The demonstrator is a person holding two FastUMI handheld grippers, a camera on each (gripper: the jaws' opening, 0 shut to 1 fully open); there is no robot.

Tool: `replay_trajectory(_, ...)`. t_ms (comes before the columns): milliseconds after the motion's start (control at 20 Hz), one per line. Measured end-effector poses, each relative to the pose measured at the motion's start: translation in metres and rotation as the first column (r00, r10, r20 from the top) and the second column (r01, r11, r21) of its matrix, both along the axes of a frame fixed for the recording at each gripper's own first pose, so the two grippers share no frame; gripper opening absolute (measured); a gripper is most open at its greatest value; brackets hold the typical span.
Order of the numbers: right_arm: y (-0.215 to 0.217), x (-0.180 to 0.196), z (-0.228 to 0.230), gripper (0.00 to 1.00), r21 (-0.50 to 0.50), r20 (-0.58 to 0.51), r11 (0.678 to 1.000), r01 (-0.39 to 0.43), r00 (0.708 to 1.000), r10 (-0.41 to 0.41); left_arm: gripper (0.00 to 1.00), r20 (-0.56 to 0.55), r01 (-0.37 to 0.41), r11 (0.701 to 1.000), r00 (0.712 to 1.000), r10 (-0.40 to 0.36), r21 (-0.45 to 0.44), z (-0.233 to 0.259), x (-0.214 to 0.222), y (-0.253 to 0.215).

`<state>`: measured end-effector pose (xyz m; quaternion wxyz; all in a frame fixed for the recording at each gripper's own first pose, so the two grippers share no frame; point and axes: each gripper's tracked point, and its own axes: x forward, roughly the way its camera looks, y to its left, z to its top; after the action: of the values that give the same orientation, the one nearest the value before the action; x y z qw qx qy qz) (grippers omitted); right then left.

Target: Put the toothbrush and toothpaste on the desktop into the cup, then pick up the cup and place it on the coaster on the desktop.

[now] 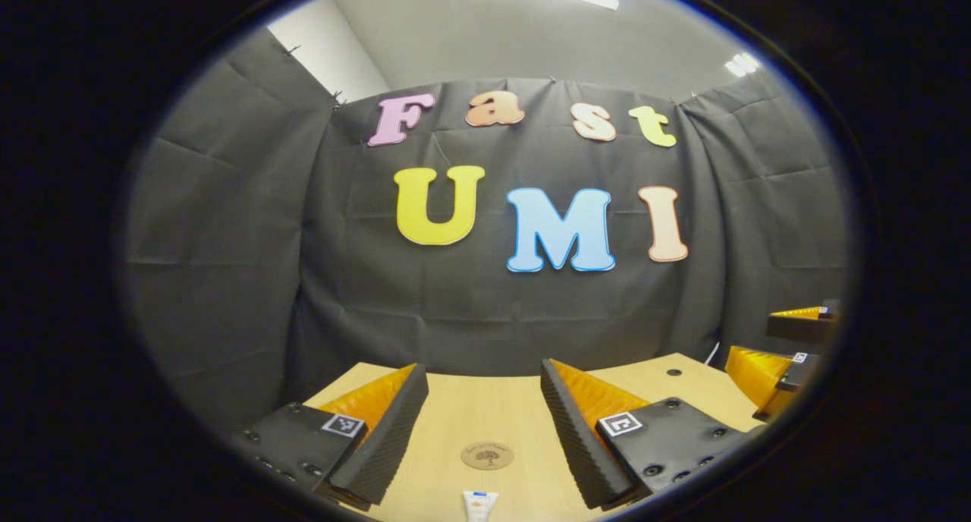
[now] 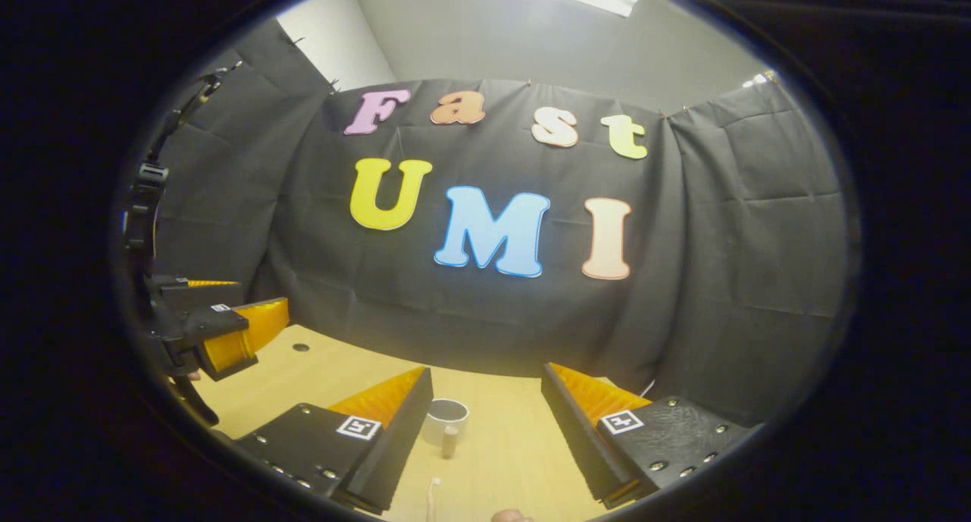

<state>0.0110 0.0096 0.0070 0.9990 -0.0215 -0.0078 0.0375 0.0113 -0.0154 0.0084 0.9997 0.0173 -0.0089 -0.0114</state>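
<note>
**Both tongs open above the surface, nothing gripped**

Overall, the largest thing in both views is the black cloth wall (image 1: 485, 302) of the booth, hanging behind a pale wooden surface (image 1: 493, 408).

Left tongs (image 1: 484, 435): jaws spread wide, nothing between them, held above the surface and pointing toward the wall. In the right gripper view the left tongs (image 2: 227, 336) appear at the far left edge, raised over the surface, jaws apart.

Right tongs (image 2: 485, 438): jaws likewise wide apart and empty, above the surface. In the left gripper view the right tongs (image 1: 789, 347) sit at the far right edge, fingers parted.

Cup (image 2: 445, 419): white, upright on the surface, seen in the right gripper view just beside the inner face of that gripper's left-hand finger, mouth open upward. A short brownish object stands just in front of it; what it is cannot be told.

Coaster (image 1: 487, 455): round, brown, flat on the surface, between the left tongs' fingers in the left gripper view.

Toothpaste (image 1: 480, 505): white tube end at the bottom edge of the left gripper view, lying on the surface near the coaster, apart from it.

Toothbrush (image 2: 432, 499): thin white piece at the bottom of the right gripper view, on the surface, nearer the camera than the cup; mostly cut off.
</note>
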Motion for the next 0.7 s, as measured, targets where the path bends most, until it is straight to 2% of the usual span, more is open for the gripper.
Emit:
replay_trajectory(50,0.000,0.001,0.000,0.89,0.007,0.000,1.000,-0.001,1.000,0.001,0.96,-0.004,-0.002,1.000,1.000,0.002,-0.002,-0.002,0.001,-0.002)
replay_trajectory(500,0.001,0.010,-0.006,0.89,0.011,-0.017,1.000,-0.005,1.000,0.006,0.96,-0.021,0.014,1.000,1.000,-0.014,-0.011,-0.007,0.010,-0.006)
replay_trajectory(550,0.001,0.010,-0.007,0.89,0.012,-0.023,1.000,-0.004,1.000,0.004,0.92,-0.025,0.018,1.000,1.000,-0.018,-0.007,-0.009,0.011,-0.005)
replay_trajectory(650,0.005,0.011,-0.016,0.89,0.021,-0.058,1.000,-0.021,0.998,0.022,0.99,-0.045,0.041,0.999,0.998,-0.041,0.004,-0.014,0.012,-0.010)
replay_trajectory(700,0.007,0.013,-0.022,0.89,0.027,-0.086,0.999,-0.030,0.996,0.033,0.96,-0.064,0.051,0.999,0.997,-0.050,0.011,-0.020,0.014,-0.011)
